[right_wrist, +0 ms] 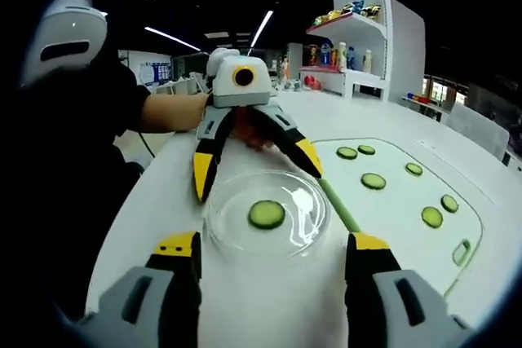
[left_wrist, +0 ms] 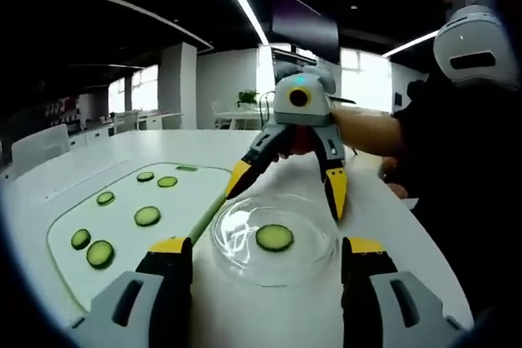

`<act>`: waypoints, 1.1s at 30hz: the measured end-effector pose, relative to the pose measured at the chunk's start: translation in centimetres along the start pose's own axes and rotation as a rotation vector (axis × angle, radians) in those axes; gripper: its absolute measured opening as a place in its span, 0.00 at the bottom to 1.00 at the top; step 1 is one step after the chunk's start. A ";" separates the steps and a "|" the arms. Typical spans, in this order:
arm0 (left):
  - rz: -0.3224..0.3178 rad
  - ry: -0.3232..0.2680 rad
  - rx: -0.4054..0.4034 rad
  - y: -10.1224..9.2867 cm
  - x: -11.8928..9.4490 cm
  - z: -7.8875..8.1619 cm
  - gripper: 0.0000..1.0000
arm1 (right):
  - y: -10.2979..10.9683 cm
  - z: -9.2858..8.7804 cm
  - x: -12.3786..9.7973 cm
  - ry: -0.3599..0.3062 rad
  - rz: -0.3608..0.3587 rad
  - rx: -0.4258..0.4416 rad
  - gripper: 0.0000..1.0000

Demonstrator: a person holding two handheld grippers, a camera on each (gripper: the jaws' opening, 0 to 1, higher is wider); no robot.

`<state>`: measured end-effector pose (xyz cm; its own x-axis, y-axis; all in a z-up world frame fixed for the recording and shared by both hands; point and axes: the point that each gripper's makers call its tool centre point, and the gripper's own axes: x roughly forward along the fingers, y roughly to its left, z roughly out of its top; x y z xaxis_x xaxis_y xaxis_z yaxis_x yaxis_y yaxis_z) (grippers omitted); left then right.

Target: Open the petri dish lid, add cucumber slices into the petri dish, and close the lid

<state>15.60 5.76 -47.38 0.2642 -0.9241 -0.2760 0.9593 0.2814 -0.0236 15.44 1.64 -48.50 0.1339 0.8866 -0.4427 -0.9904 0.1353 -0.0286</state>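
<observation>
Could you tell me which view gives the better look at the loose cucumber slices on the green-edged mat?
The right gripper view: six loose cucumber slices lie spread apart there on the mat, unobstructed. The left gripper view shows them too, but smaller, toward the picture's edge.

Dish (left_wrist: 273, 242) clear, glossy, glass or plastic, can't tell; ceiling lights glare off it. Slice (left_wrist: 275, 237) inside looks moist, slight sheen. Table (left_wrist: 122, 152) smooth white, semi-gloss. Mat (left_wrist: 183, 193) pale, matt, green-edged. Gripper (left_wrist: 285, 189) shells grey moulded plastic, satin; fingertips (left_wrist: 336, 189) yellow, matt, rubbery-looking.
</observation>
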 end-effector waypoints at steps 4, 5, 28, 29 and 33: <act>0.017 -0.010 -0.015 -0.7 -1.0 0.4 0.84 | -0.2 -0.3 -1.2 -0.008 -0.047 0.025 0.80; 0.017 -0.012 -0.016 -1.0 -1.4 0.5 0.86 | -0.2 -0.2 -1.5 -0.011 -0.061 0.030 0.82; 0.503 0.003 -0.023 -0.9 -10.4 1.6 0.93 | 2.0 0.9 -8.6 -0.105 -0.380 0.162 0.97; 0.512 0.002 -0.021 -1.2 -10.8 1.8 0.93 | 2.3 1.0 -8.8 -0.099 -0.389 0.162 0.97; 0.589 -0.019 -0.042 -1.8 -12.8 2.5 0.94 | 3.1 1.3 -9.9 -0.104 -0.424 0.183 0.97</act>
<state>10.78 16.39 -41.41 0.7534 -0.6134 -0.2367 0.6458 0.7581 0.0906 11.10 -6.17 -42.98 0.5374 0.7744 -0.3339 -0.8263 0.5626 -0.0251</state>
